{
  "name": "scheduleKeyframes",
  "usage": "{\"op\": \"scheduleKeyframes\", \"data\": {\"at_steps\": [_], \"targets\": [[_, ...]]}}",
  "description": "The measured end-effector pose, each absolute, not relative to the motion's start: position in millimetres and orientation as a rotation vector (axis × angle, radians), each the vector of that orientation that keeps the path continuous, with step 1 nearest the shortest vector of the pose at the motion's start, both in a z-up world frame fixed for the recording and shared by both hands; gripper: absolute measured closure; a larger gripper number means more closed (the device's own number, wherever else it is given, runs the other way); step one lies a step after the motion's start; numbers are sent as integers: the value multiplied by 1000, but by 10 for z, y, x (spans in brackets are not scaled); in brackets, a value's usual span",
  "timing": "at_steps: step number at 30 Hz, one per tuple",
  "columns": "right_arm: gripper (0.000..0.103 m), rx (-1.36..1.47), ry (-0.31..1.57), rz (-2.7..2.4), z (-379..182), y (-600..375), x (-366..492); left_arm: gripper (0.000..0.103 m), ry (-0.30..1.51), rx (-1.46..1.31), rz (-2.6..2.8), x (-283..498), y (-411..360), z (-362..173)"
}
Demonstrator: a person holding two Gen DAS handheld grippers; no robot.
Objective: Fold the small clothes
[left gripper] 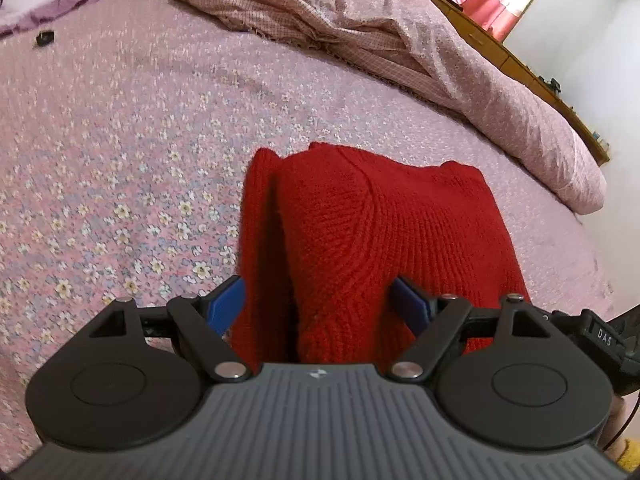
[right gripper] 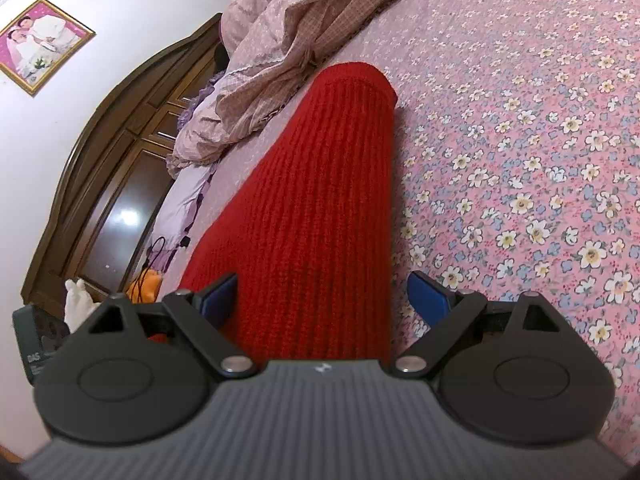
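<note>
A red knitted garment (left gripper: pixel 360 232) lies folded on the floral pink bedsheet (left gripper: pixel 120 140), with a narrow folded strip along its left side. My left gripper (left gripper: pixel 318 302) hovers over the garment's near edge, jaws wide. One blue finger (left gripper: pixel 228 300) sits at the left edge and the other over the knit, with no squeeze visible. In the right wrist view the same garment (right gripper: pixel 312 208) runs forward as a long ribbed band. My right gripper (right gripper: pixel 324 296) straddles it with its jaws spread. Its right blue pad (right gripper: pixel 430 296) stands apart from the cloth.
A crumpled pink quilt (left gripper: pixel 340 20) is heaped along the far side of the bed, also the quilt (right gripper: pixel 288 20). A dark wooden headboard (right gripper: pixel 120 140) and a framed picture (right gripper: pixel 40 44) stand beyond. A small black object (left gripper: pixel 45 37) lies on the sheet. A pillow (right gripper: pixel 180 208) and a cable lie near the headboard.
</note>
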State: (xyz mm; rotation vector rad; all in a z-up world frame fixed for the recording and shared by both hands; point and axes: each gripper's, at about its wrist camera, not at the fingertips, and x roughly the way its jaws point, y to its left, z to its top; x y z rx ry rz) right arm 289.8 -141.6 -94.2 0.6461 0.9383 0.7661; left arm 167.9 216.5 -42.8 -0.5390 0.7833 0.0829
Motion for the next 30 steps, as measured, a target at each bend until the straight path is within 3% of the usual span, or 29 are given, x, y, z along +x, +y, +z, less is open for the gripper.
{"op": "scheduleKeyframes", "data": {"at_steps": [13, 24, 30], "targets": [[10, 649, 941, 810, -918, -1235, 2897, 18, 785, -647, 41, 1687, 2269, -543], [32, 655, 873, 793, -796, -1277, 2821, 18, 776, -662, 40, 1680, 2265, -548], [39, 687, 839, 800, -656, -1305, 2823, 19, 770, -676, 33, 1679, 2238, -536]]}}
